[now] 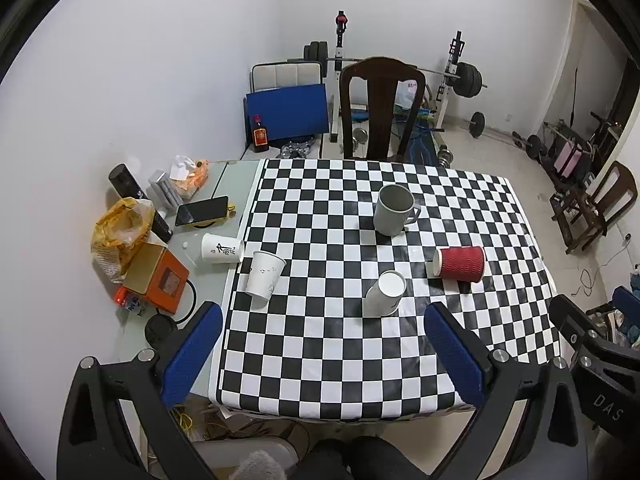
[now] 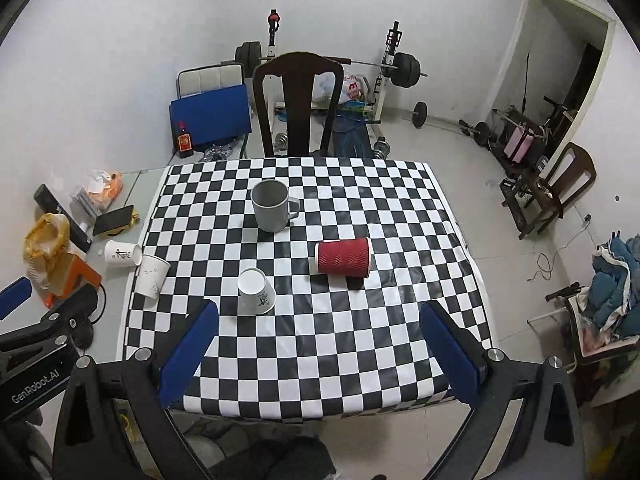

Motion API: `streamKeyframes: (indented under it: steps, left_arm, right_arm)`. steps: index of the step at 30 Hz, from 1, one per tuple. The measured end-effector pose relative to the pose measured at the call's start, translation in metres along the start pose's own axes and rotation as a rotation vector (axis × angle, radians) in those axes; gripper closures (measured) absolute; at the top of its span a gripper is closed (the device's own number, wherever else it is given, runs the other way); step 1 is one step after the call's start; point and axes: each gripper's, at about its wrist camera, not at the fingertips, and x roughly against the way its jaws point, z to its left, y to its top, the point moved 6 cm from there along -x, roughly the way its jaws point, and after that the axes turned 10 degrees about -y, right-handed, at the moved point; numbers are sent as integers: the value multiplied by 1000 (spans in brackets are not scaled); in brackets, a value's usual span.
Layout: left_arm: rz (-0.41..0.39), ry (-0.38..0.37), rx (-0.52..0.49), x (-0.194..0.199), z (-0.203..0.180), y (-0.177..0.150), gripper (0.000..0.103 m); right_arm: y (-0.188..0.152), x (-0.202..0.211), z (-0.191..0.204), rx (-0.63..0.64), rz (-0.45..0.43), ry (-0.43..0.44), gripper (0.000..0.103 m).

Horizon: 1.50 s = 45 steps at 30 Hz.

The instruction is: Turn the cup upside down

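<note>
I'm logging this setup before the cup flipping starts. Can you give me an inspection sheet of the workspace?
Surface: checkered tablecloth over the table.
Job's things: grey mug upright; red cup on its side; white cup upside down; second white cup upright at the cloth's left edge.
Clutter: printed cup on its side, phone, orange box, yellow bag beside the cloth.
Grippers: left gripper and right gripper open, empty, above the near edge.
Cables: black cable by the orange box.
Surroundings: dark chair, barbell rack.
</note>
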Motion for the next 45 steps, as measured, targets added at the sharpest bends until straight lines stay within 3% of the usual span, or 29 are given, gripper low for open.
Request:
streamKeyframes:
  steps: [10,21,45]
  left_arm:
    - [-12,4,-2,14,-4,-1,0]
    - [75,56,13,23,-3,-9,0]
    - [100,54,19,21,-3,-16,0]
  right_arm:
    - [2,34,-9,2,-36,1,1]
    - [-1,41,-16,3,21,-4,1]
    - [-10,26,-9,20,85,12,1]
